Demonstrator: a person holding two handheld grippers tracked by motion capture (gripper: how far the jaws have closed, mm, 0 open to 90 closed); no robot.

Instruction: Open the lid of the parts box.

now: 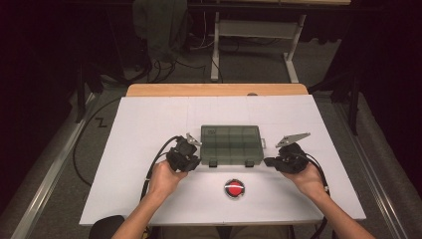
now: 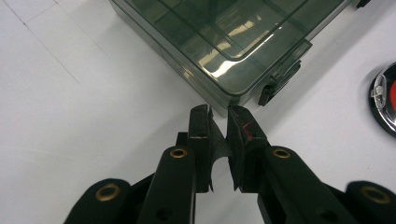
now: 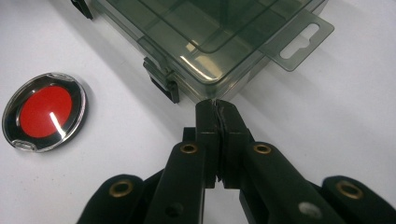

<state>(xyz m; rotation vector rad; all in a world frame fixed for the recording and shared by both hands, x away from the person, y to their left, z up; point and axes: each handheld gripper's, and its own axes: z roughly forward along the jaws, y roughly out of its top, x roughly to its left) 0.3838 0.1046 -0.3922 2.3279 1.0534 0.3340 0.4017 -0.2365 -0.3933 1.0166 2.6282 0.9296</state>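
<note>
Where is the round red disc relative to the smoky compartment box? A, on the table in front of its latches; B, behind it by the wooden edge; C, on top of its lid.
A: the red disc lies on the table, on the latch side of the box.

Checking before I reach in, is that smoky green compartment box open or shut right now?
Shut. The box has its clear lid lying flat on the base, and both front latches sit folded down over the edge.

In the left gripper view the smoky green clear plastic compartment box (image 2: 233, 42) runs off the top edge, and the round red disc with a chrome rim (image 2: 385, 100) is cut by the right edge. Through the lid, the box's contents cannot be told.
</note>
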